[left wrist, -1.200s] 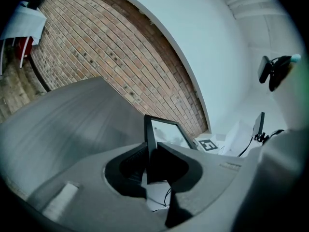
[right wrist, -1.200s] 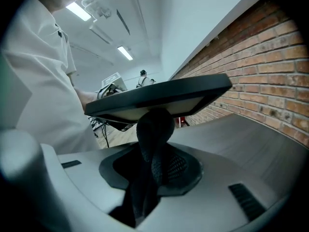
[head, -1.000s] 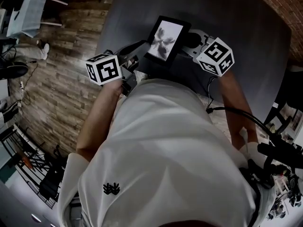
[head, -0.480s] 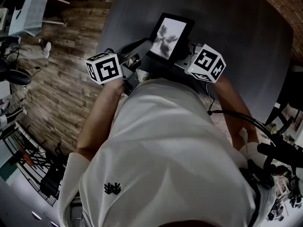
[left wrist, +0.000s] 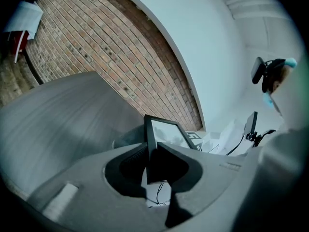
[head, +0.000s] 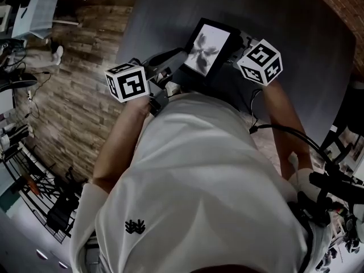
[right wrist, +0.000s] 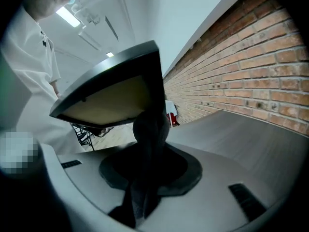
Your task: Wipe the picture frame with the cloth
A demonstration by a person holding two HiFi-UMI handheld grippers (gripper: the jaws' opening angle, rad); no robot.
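Observation:
The black picture frame (head: pixel 207 47) with a grey flower print is held tilted above the dark table (head: pixel 296 21). My left gripper (head: pixel 177 57) is shut on its left edge; in the left gripper view that edge (left wrist: pixel 153 149) sits clamped between the jaws of the left gripper (left wrist: pixel 150 151). My right gripper (head: pixel 238 43) is at the frame's right side. In the right gripper view the right gripper (right wrist: pixel 150 129) is shut on a dark cloth (right wrist: pixel 148 144), which is bunched against the rim of the frame (right wrist: pixel 108 98), seen here from its cream back.
The person's white shirt (head: pixel 199 181) fills the lower head view and hides the table's near edge. A wood floor (head: pixel 74 101) lies to the left with chairs and racks. A brick wall (right wrist: pixel 251 76) runs behind the table. A cable (head: pixel 284 132) trails from the right hand.
The right gripper with the cloth slid down along the frame's right edge, then back up to the upper right. The frame shifted slightly; the left gripper kept its hold.

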